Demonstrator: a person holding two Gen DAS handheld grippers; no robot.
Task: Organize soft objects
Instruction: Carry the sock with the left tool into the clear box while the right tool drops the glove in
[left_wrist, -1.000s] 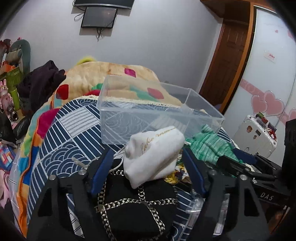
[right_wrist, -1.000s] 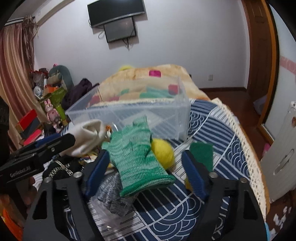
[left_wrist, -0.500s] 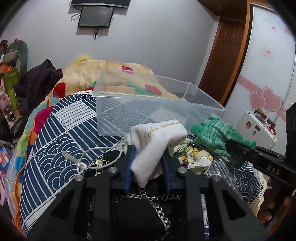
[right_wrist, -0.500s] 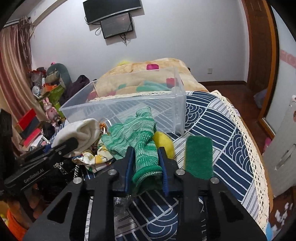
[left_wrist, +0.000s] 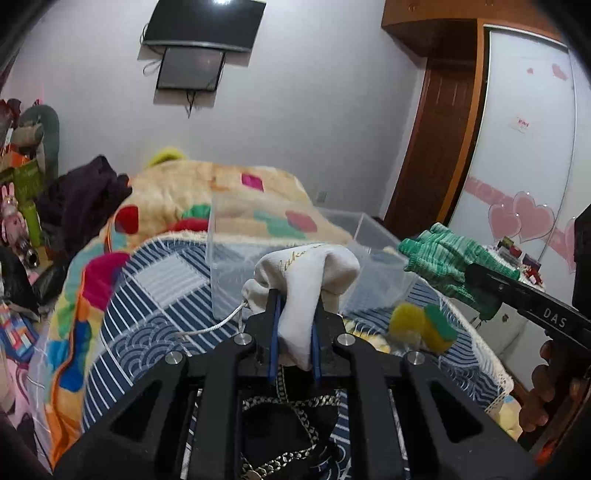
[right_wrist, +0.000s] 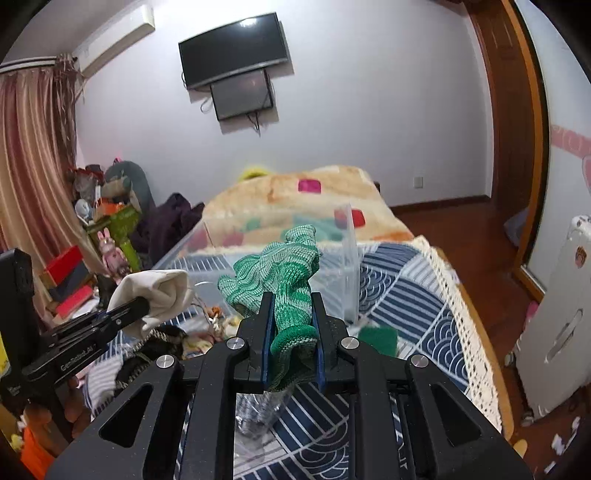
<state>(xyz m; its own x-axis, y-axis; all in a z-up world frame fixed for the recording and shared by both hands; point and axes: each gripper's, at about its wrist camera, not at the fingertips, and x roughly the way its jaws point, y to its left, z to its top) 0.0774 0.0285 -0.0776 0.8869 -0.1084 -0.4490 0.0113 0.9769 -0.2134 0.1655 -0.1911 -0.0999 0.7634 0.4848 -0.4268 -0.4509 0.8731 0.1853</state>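
My left gripper (left_wrist: 294, 325) is shut on a white cloth pouch (left_wrist: 308, 280) with a cord and holds it above the bed, in front of the clear plastic bin (left_wrist: 229, 280). My right gripper (right_wrist: 291, 325) is shut on a green knit glove (right_wrist: 284, 273), also lifted near the bin (right_wrist: 347, 273). The glove shows in the left wrist view (left_wrist: 450, 258) at the right; the pouch shows in the right wrist view (right_wrist: 155, 295) at the left.
A black chain-trimmed bag (left_wrist: 288, 417) lies under my left gripper. A yellow ball (left_wrist: 406, 317) and a green sponge (left_wrist: 439, 325) lie on the blue patterned bedspread (left_wrist: 155, 314). A colourful blanket (right_wrist: 295, 199) lies behind the bin. Clutter stands at the left wall.
Both grippers closed on their items, then lifted them off the bed and toward the bin.
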